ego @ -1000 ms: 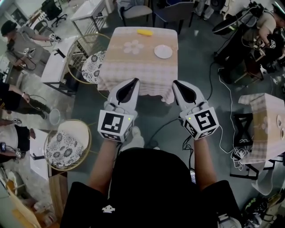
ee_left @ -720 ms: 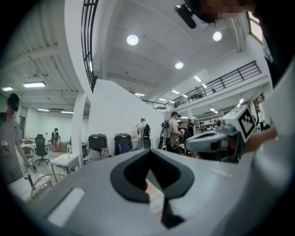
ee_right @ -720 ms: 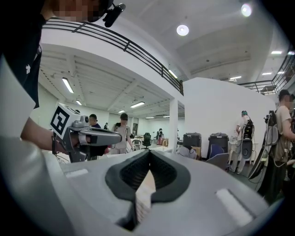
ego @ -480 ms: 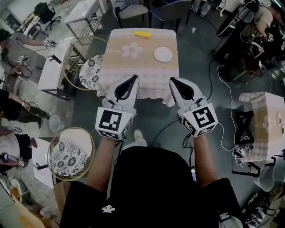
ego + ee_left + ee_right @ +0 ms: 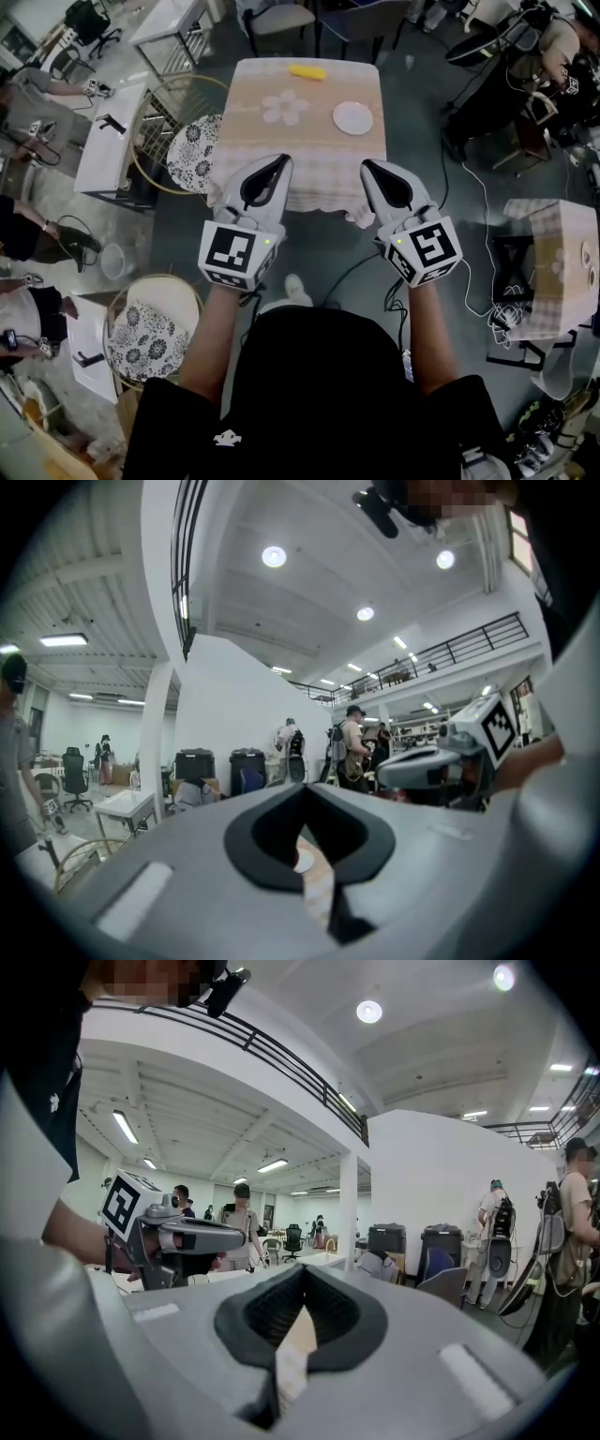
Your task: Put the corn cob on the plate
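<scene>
A yellow corn cob (image 5: 307, 71) lies at the far edge of a table with a checked cloth (image 5: 305, 155). To its right, nearer me, sits a small white plate (image 5: 353, 118). My left gripper (image 5: 279, 164) and right gripper (image 5: 370, 169) are held level side by side, their tips over the table's near edge, well short of both objects. Both are shut and hold nothing. In the left gripper view the left gripper (image 5: 302, 791) is shut, with the cloth showing through its opening. The right gripper (image 5: 304, 1271) looks the same in the right gripper view.
A round chair with a patterned cushion (image 5: 194, 141) stands at the table's left, and another (image 5: 141, 323) is nearer me. White desks (image 5: 111, 141) and people fill the left side. A second clothed table (image 5: 553, 262) and floor cables (image 5: 469, 197) are at the right.
I have come closer to the table with both grippers. Their tips now overlap its near edge. Both stay shut and empty.
</scene>
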`<state>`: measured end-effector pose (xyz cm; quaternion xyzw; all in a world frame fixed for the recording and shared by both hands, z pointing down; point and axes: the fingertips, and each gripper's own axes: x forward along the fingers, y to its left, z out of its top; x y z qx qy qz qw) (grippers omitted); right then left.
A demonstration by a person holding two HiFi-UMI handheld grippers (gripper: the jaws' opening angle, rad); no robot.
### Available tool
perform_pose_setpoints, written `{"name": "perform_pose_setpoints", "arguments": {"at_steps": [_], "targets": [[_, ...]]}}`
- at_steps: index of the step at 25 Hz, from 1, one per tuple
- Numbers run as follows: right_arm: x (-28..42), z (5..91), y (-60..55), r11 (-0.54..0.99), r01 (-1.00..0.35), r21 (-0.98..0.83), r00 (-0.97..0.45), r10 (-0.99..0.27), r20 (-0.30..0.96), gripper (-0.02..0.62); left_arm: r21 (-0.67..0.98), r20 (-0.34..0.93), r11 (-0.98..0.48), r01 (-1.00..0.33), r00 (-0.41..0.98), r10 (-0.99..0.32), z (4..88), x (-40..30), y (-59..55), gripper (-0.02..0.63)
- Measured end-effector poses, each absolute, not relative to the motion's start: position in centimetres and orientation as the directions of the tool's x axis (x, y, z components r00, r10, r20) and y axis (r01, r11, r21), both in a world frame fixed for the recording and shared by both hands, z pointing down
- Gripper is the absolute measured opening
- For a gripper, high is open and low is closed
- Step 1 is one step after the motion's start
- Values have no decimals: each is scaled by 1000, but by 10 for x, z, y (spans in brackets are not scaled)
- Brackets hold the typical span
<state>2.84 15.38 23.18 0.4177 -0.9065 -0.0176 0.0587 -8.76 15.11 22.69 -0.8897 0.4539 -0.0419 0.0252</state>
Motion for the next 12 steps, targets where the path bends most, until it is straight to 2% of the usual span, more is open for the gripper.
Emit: {"name": "perform_pose_setpoints", "arguments": {"at_steps": [12], "targets": [[-13, 230, 126, 622, -776, 104, -610, -782, 128, 0, -61, 56, -625, -778, 622, -781, 235, -122, 120, 8]]}}
